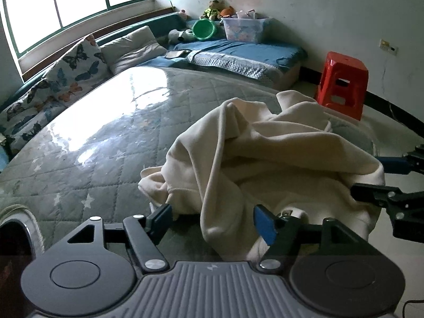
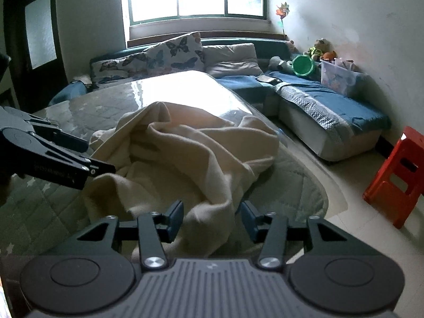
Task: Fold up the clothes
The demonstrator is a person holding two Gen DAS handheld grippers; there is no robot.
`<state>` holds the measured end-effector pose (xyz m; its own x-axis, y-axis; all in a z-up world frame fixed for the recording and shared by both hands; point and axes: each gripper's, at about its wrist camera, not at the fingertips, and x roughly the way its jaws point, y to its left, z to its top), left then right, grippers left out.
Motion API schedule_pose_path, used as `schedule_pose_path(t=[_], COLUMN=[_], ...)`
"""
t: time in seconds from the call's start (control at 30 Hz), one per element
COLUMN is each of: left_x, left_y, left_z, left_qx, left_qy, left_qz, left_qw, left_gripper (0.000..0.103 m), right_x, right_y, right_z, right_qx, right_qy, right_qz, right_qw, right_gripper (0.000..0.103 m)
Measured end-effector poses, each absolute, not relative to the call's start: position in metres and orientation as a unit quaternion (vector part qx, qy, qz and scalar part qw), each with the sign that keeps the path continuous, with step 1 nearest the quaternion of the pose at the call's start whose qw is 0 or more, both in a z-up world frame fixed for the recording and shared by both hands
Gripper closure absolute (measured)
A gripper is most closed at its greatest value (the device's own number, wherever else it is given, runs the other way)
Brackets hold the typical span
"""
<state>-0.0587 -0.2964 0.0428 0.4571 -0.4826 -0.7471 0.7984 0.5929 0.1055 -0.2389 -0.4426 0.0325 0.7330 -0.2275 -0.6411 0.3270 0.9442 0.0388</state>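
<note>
On quilted table (image 1: 106, 122): cream garment (image 1: 265, 153) crumpled, unfolded. Our left gripper (image 1: 212, 221) and right gripper (image 2: 209, 218) gape wide, straddling cloth. We judge spreading flat needed.

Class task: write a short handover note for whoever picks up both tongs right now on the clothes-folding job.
Left tongs: open, holding nothing, at the near edge of the cream garment.
Right tongs: open, holding nothing, a fold of the garment lying between the fingers.
Garment: crumpled in a heap on the quilted table cover, near the corner by the red stool.
Done: no fold visible yet.
Left: probably spread it flat, find its edges, then fold.
</note>
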Motion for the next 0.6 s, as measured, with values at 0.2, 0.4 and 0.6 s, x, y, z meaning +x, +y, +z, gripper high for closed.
schedule_pose_path(t=[0.2,0.4,0.6], left_x=[-0.067,-0.07,-0.078], left_y=[-0.292,-0.286,-0.28], left_z=[0.042,0.041,0.041], left_qx=[0.227,0.218,0.222], left_qy=[0.342,0.348,0.344], left_qz=[-0.383,-0.373,-0.368], left_qw=[0.827,0.832,0.835], left_gripper=[0.027,0.027,0.027], right_x=[-0.244,-0.249,-0.253], right_y=[-0.436,-0.431,-0.425], right_z=[0.025,0.025,0.023], right_qx=[0.092,0.1,0.104], right_qy=[0.335,0.332,0.332], right_qz=[-0.148,-0.146,-0.144], right_qw=[0.926,0.926,0.926], right_gripper=[0.054,0.052,0.052])
